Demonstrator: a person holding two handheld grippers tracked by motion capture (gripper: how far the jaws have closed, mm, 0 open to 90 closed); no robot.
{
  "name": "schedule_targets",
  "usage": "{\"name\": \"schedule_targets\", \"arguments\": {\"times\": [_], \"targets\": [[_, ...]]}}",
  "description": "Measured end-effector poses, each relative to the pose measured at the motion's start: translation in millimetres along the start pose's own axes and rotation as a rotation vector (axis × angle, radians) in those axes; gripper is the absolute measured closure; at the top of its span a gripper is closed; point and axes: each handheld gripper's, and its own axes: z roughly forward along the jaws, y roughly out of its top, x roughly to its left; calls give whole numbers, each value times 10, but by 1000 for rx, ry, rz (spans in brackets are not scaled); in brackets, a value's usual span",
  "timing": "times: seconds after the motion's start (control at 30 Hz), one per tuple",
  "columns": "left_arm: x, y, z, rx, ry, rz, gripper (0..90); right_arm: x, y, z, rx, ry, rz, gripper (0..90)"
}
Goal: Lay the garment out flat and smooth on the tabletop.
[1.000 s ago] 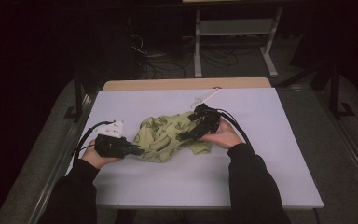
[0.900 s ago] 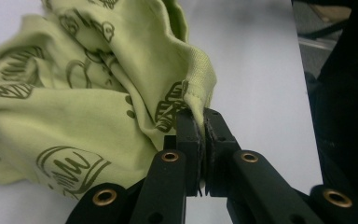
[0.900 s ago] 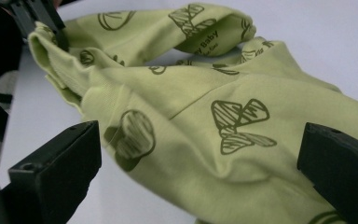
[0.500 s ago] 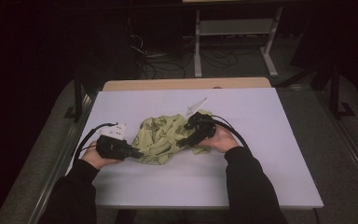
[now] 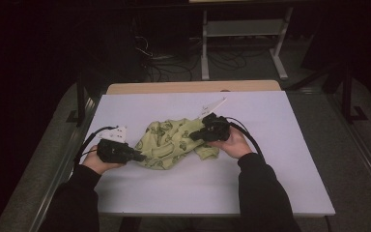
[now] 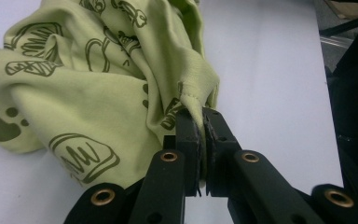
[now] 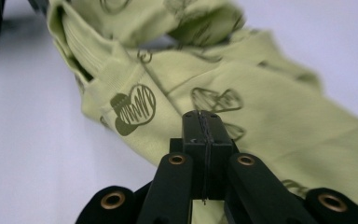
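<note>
No readable writing; left gripper jaws clamp the green garment's hem; right gripper, jaws together, has shifted leftward.

- The pale lilac surface is lit; the room around it is dark.
- Beyond the surface, cables lie on the floor.
- Beside the cables stands a white metal frame.

Soft matt green printed cloth of the shirt lies bunched on the smooth, matt, pale table, pinched by matt black plastic jaws.
</note>
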Motion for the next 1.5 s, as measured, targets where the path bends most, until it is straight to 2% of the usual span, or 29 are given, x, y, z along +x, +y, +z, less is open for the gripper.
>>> {"name": "schedule_targets", "arguments": {"times": [0.03,0.1,0.17,0.23,0.33,0.4,0.5,0.63,0.67,0.73,0.83,0.9,1.0,1.03,1.2,1.33,1.5], "targets": [[0,2,1,2,1,0,861,-5,8,-31,-12,-11,0,888],[3,-1,4,4,1,0,861,-11,18,-59,-32,-80,-9,706],[4,-4,0,3,6,0,861,-37,12,-61,-43,-109,-5,559],[7,-7,-11,-2,10,-2,861,-63,-3,-41,-33,-115,9,443],[15,-13,-21,-6,17,-4,861,-97,-37,18,10,-90,32,281],[16,-15,-25,-7,24,-4,861,-97,-62,56,34,-68,18,242],[21,-15,-34,-11,40,-3,861,-72,-72,116,50,-79,-3,229],[19,-14,-36,-19,66,0,861,-32,-61,208,71,-99,-42,248],[21,-15,-38,-21,72,0,861,-25,-61,238,80,-112,-67,267],[25,-21,-42,-26,78,-4,861,-5,-65,285,93,-123,-87,326],[33,-27,-51,-27,86,-4,861,33,-78,369,126,-140,-117,474],[34,-28,-60,-34,93,-8,861,48,-84,400,133,-150,-120,589],[39,-28,-73,-42,103,-10,861,61,-83,412,143,-154,-124,822],[44,-31,-78,-43,108,-10,860,61,-81,401,140,-149,-122,854],[65,-47,-102,-50,144,-22,853,13,-66,289,89,-116,-56,867],[86,-46,-128,-71,170,-34,855,-23,-39,123,10,-82,-5,867],[136,2,-164,-110,212,-52,857,-19,23,-84,-56,-72,33,867]]}}
